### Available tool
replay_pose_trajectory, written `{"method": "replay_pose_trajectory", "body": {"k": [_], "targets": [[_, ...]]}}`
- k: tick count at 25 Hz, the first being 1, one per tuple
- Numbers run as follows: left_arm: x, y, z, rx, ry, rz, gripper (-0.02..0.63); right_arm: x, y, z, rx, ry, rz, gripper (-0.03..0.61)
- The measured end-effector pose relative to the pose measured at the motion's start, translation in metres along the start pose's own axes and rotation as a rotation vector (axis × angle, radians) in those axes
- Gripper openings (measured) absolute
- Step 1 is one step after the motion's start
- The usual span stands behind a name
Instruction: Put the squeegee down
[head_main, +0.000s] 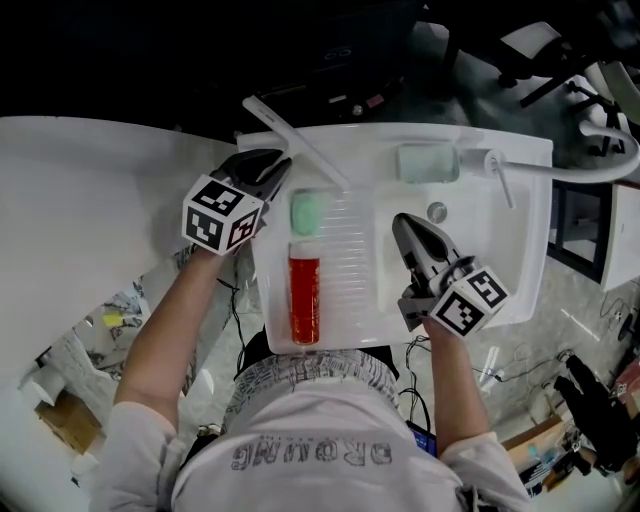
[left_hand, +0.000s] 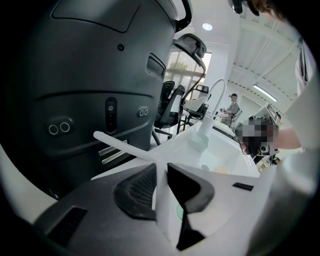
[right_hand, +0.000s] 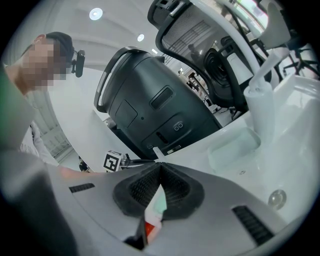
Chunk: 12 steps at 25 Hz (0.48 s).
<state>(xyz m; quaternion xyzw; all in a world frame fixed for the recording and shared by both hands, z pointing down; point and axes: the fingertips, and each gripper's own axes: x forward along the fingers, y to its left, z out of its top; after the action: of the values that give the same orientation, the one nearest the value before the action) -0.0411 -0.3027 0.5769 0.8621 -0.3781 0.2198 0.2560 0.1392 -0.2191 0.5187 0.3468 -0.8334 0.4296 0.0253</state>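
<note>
On the drainboard (head_main: 350, 270), the red bottle (head_main: 305, 295) lies lengthwise along the left side, so only the ribbed strip to its right is bare. The squeegee (head_main: 300, 145) slants across the back left corner. The basin (head_main: 500, 240) is open around the drain (head_main: 436, 211). The green sponge (head_main: 427, 163) and the faucet (head_main: 492, 163) crowd its back rim.

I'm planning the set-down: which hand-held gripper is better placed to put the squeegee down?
Left. The left hand-held gripper clamps the squeegee at the sink's edge; the right hand-held gripper is shut, holding nothing.
</note>
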Motion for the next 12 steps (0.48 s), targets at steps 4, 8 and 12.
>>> {"method": "replay_pose_trajectory", "body": {"k": [4, 8, 12], "targets": [[-0.0011, 0.0006, -0.0010, 0.003, -0.009, 0.000, 0.084, 0.0016, 0.0005, -0.0029, 0.002, 0.001, 0.002, 0.008], [-0.0004, 0.0016, -0.0016, 0.015, -0.011, 0.005, 0.086, 0.0030, -0.0005, -0.0038, 0.001, 0.002, 0.001, 0.008], [0.0009, 0.0013, -0.0023, 0.025, -0.007, 0.014, 0.087, 0.0034, -0.0002, -0.0027, 0.000, -0.001, 0.003, 0.008]]}}
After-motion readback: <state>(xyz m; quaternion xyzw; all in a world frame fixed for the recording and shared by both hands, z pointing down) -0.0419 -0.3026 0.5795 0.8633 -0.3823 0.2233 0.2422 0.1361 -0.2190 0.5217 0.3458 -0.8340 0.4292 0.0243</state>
